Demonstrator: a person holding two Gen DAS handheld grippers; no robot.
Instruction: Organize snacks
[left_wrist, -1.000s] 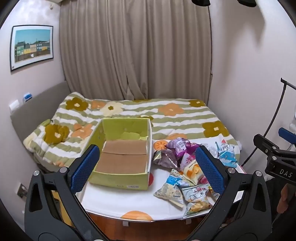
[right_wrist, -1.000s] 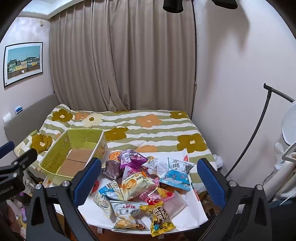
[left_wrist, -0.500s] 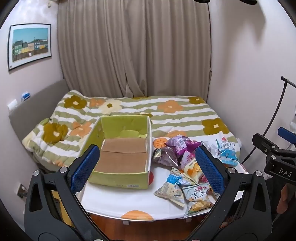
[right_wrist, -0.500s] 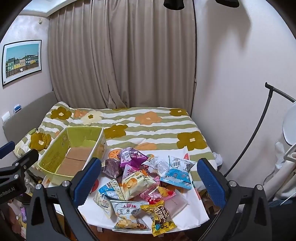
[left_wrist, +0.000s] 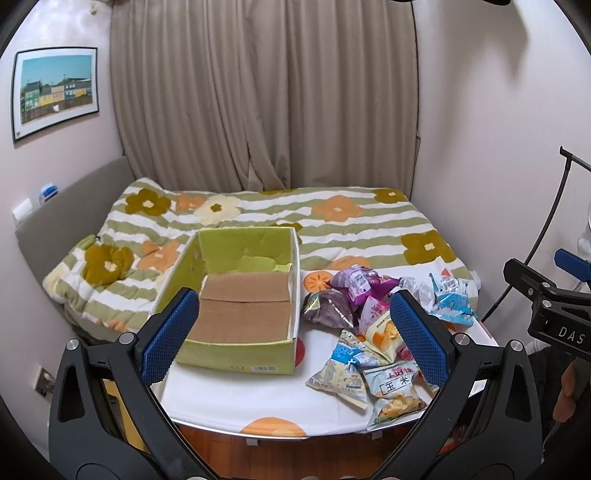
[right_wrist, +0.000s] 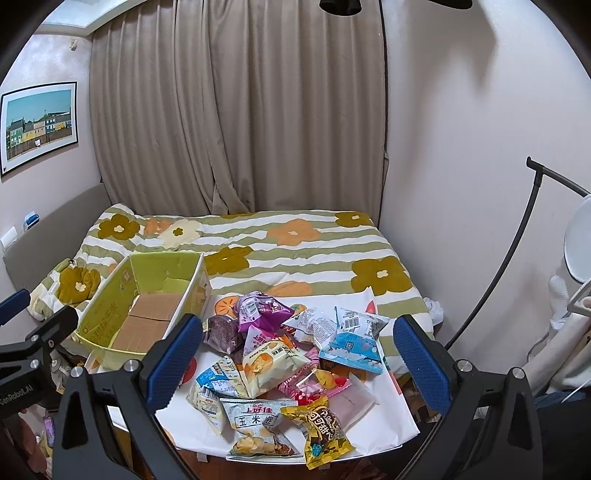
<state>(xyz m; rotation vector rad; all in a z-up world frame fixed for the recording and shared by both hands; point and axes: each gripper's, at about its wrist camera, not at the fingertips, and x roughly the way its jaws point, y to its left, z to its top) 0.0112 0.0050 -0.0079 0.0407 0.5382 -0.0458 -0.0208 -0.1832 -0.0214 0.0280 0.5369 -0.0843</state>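
Both hand-held grippers hover above a small table (left_wrist: 229, 398) covered with a white cloth printed with orange fruit, standing in front of a bed with a green-striped flowered quilt (left_wrist: 332, 221).

The left gripper (left_wrist: 291, 332) has its blue-padded fingers (left_wrist: 168, 338) spread wide, with nothing between them. In its view the green cardboard box (left_wrist: 236, 321) sits at about 11 o'clock from the frame centre, open at the top, with only its brown cardboard floor flaps visible inside. The pile of snack packets lies on the cloth just beside the box's right wall, at about 3 o'clock.

The right gripper (right_wrist: 299, 354) is likewise fully parted and grips nothing. Its view looks straight down on the pile: a purple packet (right_wrist: 264, 312) at 12 o'clock, a dark purple packet (right_wrist: 221, 334) touching it at about 10 o'clock, a light blue packet (right_wrist: 351, 349) at 2 o'clock, and a cream packet with an orange picture (right_wrist: 271, 363) near the middle. A white packet marked 玉米卷 (right_wrist: 255, 428) and a yellow packet (right_wrist: 325, 430) lie side by side at 6 o'clock, at the table's near edge. A pink-and-red packet (right_wrist: 314, 384) sits between the cream one and the yellow one, and a blue-and-white packet (right_wrist: 212, 387) lies at 8 o'clock.

All packets are on the cloth, overlapping one another. In the right wrist view the box stands at about 9 o'clock, beside the pile. Beige curtains (right_wrist: 236, 110) hang behind the bed, and a framed picture (left_wrist: 55, 88) hangs on the left wall.
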